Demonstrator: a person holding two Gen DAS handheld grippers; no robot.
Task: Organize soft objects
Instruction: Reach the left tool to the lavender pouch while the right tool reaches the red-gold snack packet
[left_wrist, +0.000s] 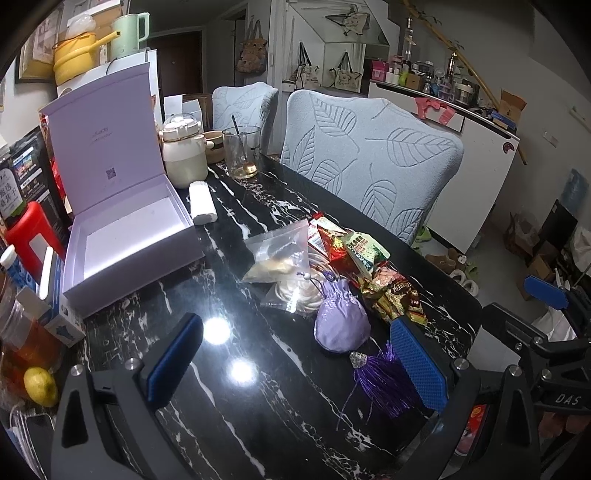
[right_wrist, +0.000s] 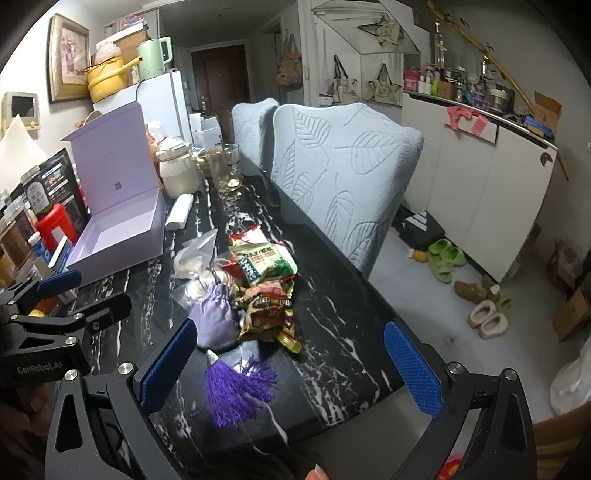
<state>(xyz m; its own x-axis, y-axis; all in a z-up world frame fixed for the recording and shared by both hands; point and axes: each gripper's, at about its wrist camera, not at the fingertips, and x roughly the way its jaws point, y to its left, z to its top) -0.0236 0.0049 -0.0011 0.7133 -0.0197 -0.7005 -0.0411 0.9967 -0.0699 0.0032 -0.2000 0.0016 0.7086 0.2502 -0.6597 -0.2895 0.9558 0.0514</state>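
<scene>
**Both grippers wide open over the marble table, nothing held**

The left gripper (left_wrist: 295, 354) hangs low over the black marble table (left_wrist: 258, 424), its two blue pads spread wide and empty. The right pad (left_wrist: 419, 365) sits just beside the purple tassel (left_wrist: 380, 384), partly covering it; whether they touch cannot be told. The left pad (left_wrist: 173, 354) is over bare tabletop.

The right gripper (right_wrist: 291, 365) is likewise spread wide with nothing between its fingers. In its view the tassel (right_wrist: 236, 387) lies between the pads, closer to the left one, and the right pad (right_wrist: 413, 369) hangs past the table's edge, over the floor.

The soft things lie in a loose heap near the table's right edge. A lilac pouch (left_wrist: 341, 321) with a drawstring sits closest, the tassel trailing from its near end. Just behind it lie two clear bags (left_wrist: 279, 254), one holding pale pieces, and beside them, touching each other, several snack packets (left_wrist: 369, 269) in red, green and gold.

An open lilac box (left_wrist: 129, 236) stands to the left, well apart from the heap, its lid upright and its tray empty. A white roll (left_wrist: 201, 203) lies just beside the box's far corner. Behind are a cream jar (left_wrist: 183, 155) and a glass (left_wrist: 242, 151), and a leaf-patterned chair (left_wrist: 369, 158) stands against the table's far side
</scene>
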